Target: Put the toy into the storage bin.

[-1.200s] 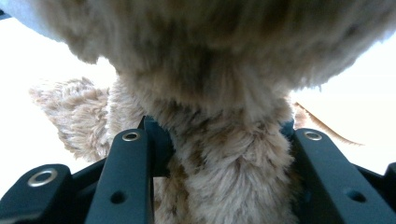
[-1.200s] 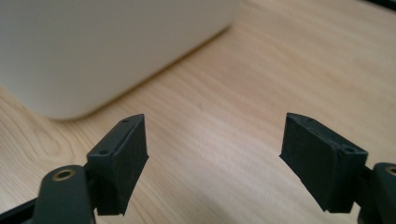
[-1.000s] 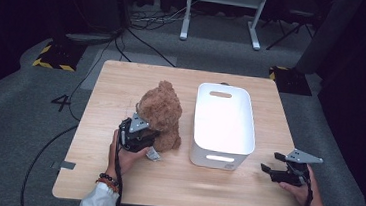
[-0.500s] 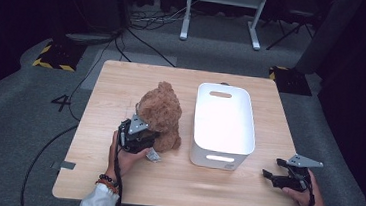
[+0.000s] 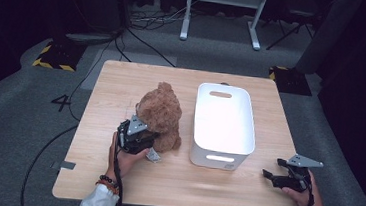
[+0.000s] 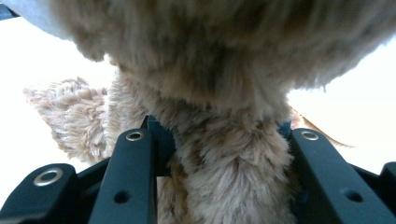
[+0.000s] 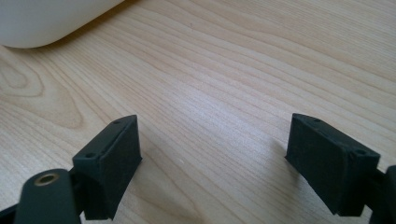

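Observation:
A brown teddy bear [image 5: 162, 111] sits upright on the wooden table [image 5: 117, 82], left of a white bin [image 5: 218, 159]. My left gripper [image 5: 148, 139] is shut on the bear's lower body from the near side. Its jaws have just been closing further, and in the left gripper view the fur [image 6: 224, 70] bulges between the two black jaws of that gripper [image 6: 219, 144]. My right gripper [image 5: 271, 175] is open low over the table's near right corner. Its jaws have just been opening, with bare wood between them in the right gripper view [image 7: 215, 154].
The bin stands empty, with a handle slot at its far end; its rounded corner [image 7: 46, 18] shows in the right gripper view. A small grey tag [image 5: 153, 155] lies by the bear's foot. Dark floor, cables and a stand lie beyond the table.
My right gripper has drifted slightly toward the table's near edge. The left gripper and the bear have stayed where they were.

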Available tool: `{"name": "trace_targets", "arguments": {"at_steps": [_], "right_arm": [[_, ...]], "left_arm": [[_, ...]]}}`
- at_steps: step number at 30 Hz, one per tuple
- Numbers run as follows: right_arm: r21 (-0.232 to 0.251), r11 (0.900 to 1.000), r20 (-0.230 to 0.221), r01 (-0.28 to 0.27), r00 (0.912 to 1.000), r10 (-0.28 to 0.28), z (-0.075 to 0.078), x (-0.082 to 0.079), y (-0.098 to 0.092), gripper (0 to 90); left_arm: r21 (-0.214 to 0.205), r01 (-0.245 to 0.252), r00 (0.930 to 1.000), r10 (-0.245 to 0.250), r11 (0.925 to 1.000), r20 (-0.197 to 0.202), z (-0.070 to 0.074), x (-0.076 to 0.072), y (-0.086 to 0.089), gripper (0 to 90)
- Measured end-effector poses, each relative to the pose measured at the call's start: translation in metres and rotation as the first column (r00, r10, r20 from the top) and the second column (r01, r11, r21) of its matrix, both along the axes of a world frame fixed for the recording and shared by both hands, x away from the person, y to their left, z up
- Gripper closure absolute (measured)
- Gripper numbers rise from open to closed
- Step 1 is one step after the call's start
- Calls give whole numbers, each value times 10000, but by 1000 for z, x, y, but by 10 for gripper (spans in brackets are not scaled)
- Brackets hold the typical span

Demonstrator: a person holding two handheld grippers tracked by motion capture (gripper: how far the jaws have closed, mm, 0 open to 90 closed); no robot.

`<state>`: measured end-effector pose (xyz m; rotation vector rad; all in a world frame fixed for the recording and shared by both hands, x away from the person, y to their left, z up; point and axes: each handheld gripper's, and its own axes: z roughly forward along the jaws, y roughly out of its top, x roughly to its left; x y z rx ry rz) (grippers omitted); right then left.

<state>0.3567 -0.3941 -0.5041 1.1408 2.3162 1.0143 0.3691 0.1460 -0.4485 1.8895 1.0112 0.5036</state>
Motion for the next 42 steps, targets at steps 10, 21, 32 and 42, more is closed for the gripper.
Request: {"name": "trace_targets", "arguments": {"at_steps": [10, 21, 32, 42], "right_arm": [[12, 10000, 31, -7, 10000, 7, 0, -1, 0, 184], [16, 10000, 67, -13, 10000, 13, 0, -3, -1, 196], [19, 10000, 62, -18, 10000, 18, 0, -3, -1, 196], [23, 10000, 63, -5, 10000, 5, 0, -3, -1, 196]], "left_arm": [[-296, 65, 9999, -61, 9995, 140, 3, -3, -1, 642], [-725, 152, 9976, -103, 9973, 683, 14, -11, -4, 668], [-945, 154, 9942, -52, 9954, 1074, 27, -18, -3, 667], [-1295, 139, 9924, 22, 9915, 1232, 35, -18, -2, 665]]}}
